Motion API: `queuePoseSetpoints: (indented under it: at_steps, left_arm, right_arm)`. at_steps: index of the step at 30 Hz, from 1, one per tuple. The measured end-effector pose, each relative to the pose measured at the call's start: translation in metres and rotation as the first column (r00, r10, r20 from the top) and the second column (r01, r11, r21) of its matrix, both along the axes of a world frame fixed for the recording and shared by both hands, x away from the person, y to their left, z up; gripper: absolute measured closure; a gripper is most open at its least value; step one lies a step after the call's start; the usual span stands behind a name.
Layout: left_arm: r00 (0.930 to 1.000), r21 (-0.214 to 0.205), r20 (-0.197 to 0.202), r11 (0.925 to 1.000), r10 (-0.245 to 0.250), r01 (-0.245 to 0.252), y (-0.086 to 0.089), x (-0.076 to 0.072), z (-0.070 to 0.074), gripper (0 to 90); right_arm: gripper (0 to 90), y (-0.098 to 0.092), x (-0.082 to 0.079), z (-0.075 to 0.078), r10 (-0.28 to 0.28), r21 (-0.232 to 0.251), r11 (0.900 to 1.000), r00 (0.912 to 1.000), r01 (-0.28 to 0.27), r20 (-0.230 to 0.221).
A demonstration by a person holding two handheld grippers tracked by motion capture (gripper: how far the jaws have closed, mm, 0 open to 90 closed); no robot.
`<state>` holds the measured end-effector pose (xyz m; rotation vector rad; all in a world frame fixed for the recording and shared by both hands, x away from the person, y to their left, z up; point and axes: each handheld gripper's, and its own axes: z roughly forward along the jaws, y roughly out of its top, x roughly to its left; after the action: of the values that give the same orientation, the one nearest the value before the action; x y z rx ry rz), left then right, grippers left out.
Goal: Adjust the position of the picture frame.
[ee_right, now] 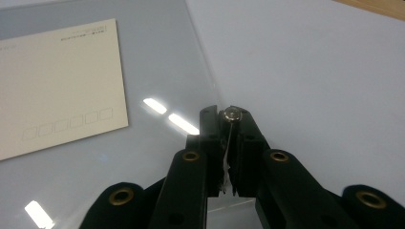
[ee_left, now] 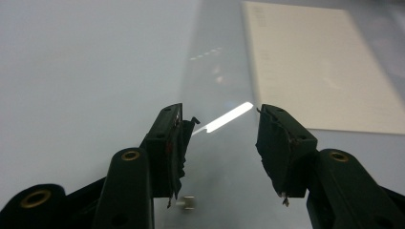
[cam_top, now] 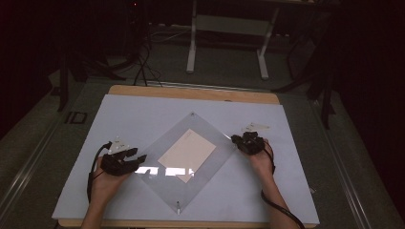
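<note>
step: lifting or shifting the clear panel [cam_top: 188, 157] by its two side corners, I'd judge; the card [cam_top: 187, 150] lies at its middle, above or below the acrylic I can't tell
panel: square clear sheet, turned diamond-wise on the mat [cam_top: 143, 114], centre of the table; small standoff pins at the far corner [cam_top: 193, 114] and near corner [cam_top: 177, 206]
right gripper [ee_right: 229, 119]: jaws together, clamped on the panel's right corner; sheet edge sits between the pads, corner stud [ee_right: 232, 113] right at the tips
left gripper [ee_left: 220, 121]: jaws apart, straddling the panel's left corner, pads not pressing; a white stud [ee_left: 188, 202] shows low by the left jaw
do it well: close the left on the corner before any lift; bite well onto the sheet, not just the edge; grip near the stud so the acrylic can't slide out
do it well 2: raise both hands together and level. One-sided lift twists the sheet and the card slides
risk: glare strips on the acrylic hide its edge, so check the left bite in the left gripper view
surface: pale blue-grey mat over a wooden top [cam_top: 191, 93], wood showing at the far and near edges
room: dim; dark floor, cables [cam_top: 143, 62] trailing beyond the table, white frame legs [cam_top: 227, 43] of another bench farther back
</note>
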<state>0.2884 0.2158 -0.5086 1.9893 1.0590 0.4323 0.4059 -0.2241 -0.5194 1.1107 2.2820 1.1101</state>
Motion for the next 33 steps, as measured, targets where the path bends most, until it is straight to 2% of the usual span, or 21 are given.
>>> queuePoseSetpoints:
  at_steps: [2, 4, 8, 10, 12, 14, 15, 16, 17, 18, 19, 22, 23, 24, 25, 26, 27, 31, 33]
  left_arm:
    - [0.9987, 0.000, -0.002, 0.9987, -0.051, 0.051, -0.006, -0.005, 0.001, 51.8]
    - [0.9933, -0.012, -0.016, 0.9934, -0.114, 0.114, -0.012, -0.009, 0.000, 51.9]
    - [0.9759, -0.034, -0.010, 0.9755, -0.218, 0.217, -0.021, -0.015, 0.000, 52.7]
    - [0.9679, -0.046, -0.011, 0.9671, -0.251, 0.250, -0.023, -0.016, -0.001, 52.7]
    - [0.9561, -0.059, -0.013, 0.9548, -0.293, 0.291, -0.026, -0.017, -0.001, 52.7]
    - [0.9344, -0.073, -0.005, 0.9321, -0.356, 0.355, -0.033, -0.020, -0.001, 52.6]
    - [0.9209, -0.071, -0.003, 0.9186, -0.390, 0.389, -0.037, -0.023, -0.001, 52.3]
    - [0.9032, -0.071, -0.005, 0.9011, -0.429, 0.428, -0.043, -0.026, -0.001, 52.3]
    - [0.8829, -0.061, -0.001, 0.8813, -0.470, 0.469, -0.049, -0.029, -0.001, 52.6]
    - [0.8659, -0.042, 0.006, 0.8650, -0.500, 0.500, -0.055, -0.032, 0.000, 53.6]
    - [0.8527, -0.029, 0.014, 0.8522, -0.522, 0.522, -0.060, -0.034, 0.001, 53.8]
    - [0.8057, -0.043, 0.020, 0.8046, -0.592, 0.592, -0.075, -0.038, 0.002, 53.9]
    - [0.7936, -0.035, 0.019, 0.7928, -0.608, 0.608, -0.079, -0.039, 0.001, 53.9]
    - [0.7863, -0.030, 0.020, 0.7858, -0.617, 0.618, -0.084, -0.040, 0.000, 54.4]
    - [0.7835, -0.022, 0.019, 0.7832, -0.621, 0.621, -0.089, -0.040, 0.000, 54.6]
    - [0.7776, -0.021, 0.014, 0.7773, -0.629, 0.629, -0.094, -0.040, 0.000, 55.1]
    - [0.7764, -0.021, 0.022, 0.7761, -0.630, 0.630, -0.099, -0.040, -0.001, 55.6]
    - [0.7797, -0.008, 0.030, 0.7799, -0.625, 0.626, -0.114, -0.036, -0.004, 63.2]
    - [0.7668, -0.022, 0.028, 0.7665, -0.641, 0.642, -0.117, -0.036, -0.007, 68.2]
  right_arm:
    - [85.2, 0.002, 0.002, 0.003, 0.001, -0.008, 1.0000, 1.0000, -0.001, 0.004]
    - [85.3, 0.004, 0.006, 0.006, -0.001, -0.011, 0.9999, 1.0000, 0.001, 0.001]
    - [85.3, 0.008, 0.015, 0.011, -0.007, -0.014, 0.9999, 1.0000, 0.007, -0.002]
    - [85.3, 0.010, 0.021, 0.012, -0.011, -0.015, 0.9998, 0.9999, 0.011, -0.003]
    - [85.4, 0.014, 0.027, 0.014, -0.016, -0.023, 0.9996, 0.9998, 0.016, -0.006]
    - [85.3, 0.017, 0.033, 0.016, -0.019, -0.028, 0.9994, 0.9998, 0.019, -0.009]
    - [85.3, 0.018, 0.035, 0.018, -0.019, -0.031, 0.9994, 0.9998, 0.019, -0.009]
    - [85.3, 0.020, 0.038, 0.019, -0.020, -0.036, 0.9991, 0.9998, 0.020, -0.006]
    - [85.3, 0.022, 0.041, 0.020, -0.021, -0.039, 0.9990, 0.9997, 0.021, -0.009]
    - [85.3, 0.024, 0.043, 0.022, -0.023, -0.042, 0.9989, 0.9997, 0.022, -0.009]
    - [85.3, 0.025, 0.045, 0.023, -0.026, -0.045, 0.9986, 0.9996, 0.025, -0.010]
    - [85.3, 0.029, 0.049, 0.025, -0.036, -0.046, 0.9983, 0.9993, 0.035, -0.010]
    - [85.2, 0.029, 0.050, 0.025, -0.038, -0.046, 0.9982, 0.9992, 0.038, -0.012]
    - [85.2, 0.030, 0.051, 0.025, -0.040, -0.047, 0.9982, 0.9991, 0.039, -0.014]
    - [85.2, 0.030, 0.052, 0.024, -0.042, -0.046, 0.9981, 0.9990, 0.041, -0.013]
    - [85.2, 0.030, 0.053, 0.024, -0.044, -0.045, 0.9981, 0.9989, 0.043, -0.017]
    - [85.2, 0.030, 0.053, 0.023, -0.045, -0.044, 0.9980, 0.9988, 0.044, -0.020]
    - [85.2, 0.031, 0.056, 0.020, -0.056, -0.038, 0.9977, 0.9980, 0.055, -0.028]
    - [85.2, 0.031, 0.056, 0.019, -0.062, -0.035, 0.9975, 0.9976, 0.061, -0.032]
